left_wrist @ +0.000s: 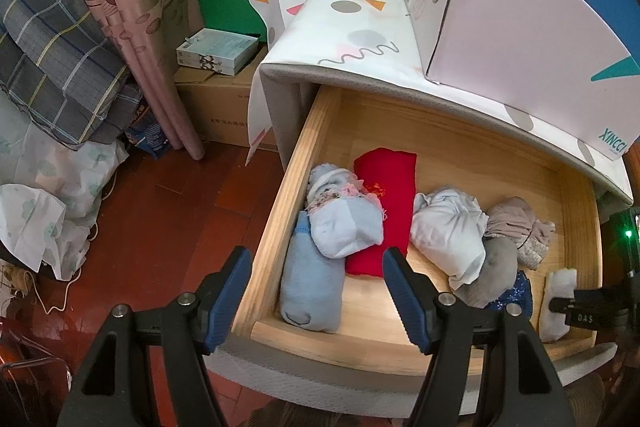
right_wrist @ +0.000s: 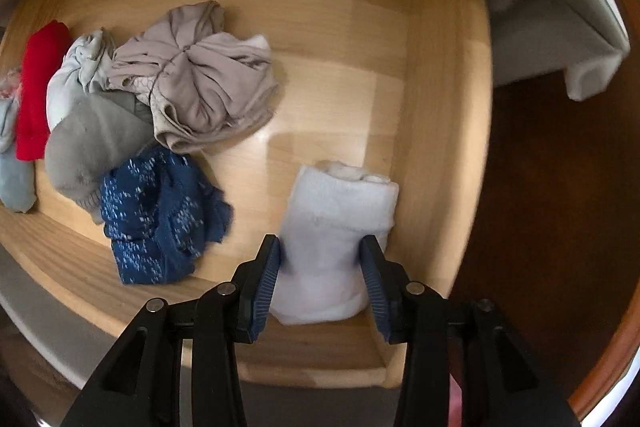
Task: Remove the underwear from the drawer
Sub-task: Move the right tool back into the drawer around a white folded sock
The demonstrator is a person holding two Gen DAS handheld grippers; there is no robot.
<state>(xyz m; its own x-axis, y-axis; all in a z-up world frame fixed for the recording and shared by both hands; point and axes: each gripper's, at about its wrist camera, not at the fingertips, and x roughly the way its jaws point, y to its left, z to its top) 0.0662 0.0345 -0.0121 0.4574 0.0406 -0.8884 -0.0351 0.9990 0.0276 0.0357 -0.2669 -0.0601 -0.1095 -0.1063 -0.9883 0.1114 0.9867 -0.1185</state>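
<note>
The wooden drawer (left_wrist: 460, 143) stands pulled open and holds several pieces of rolled and bundled underwear. In the right wrist view my right gripper (right_wrist: 320, 251) straddles a white rolled piece (right_wrist: 332, 227) at the drawer's right end, its jaws open on either side of the roll. The same piece shows in the left wrist view (left_wrist: 558, 303). My left gripper (left_wrist: 316, 259) is open and empty, held above the drawer's front left corner over a light blue roll (left_wrist: 312, 287). A red piece (left_wrist: 384, 211), a pale blue bundle (left_wrist: 344, 223) and a white bundle (left_wrist: 448, 231) lie further in.
A navy patterned piece (right_wrist: 156, 215), a grey piece (right_wrist: 88, 151) and a beige bundle (right_wrist: 200, 87) lie left of the white roll. A white cardboard box (left_wrist: 512, 27) sits on the cloth-covered cabinet top (left_wrist: 360, 27). Bedding (left_wrist: 52, 67) and cartons (left_wrist: 216, 107) crowd the floor at left.
</note>
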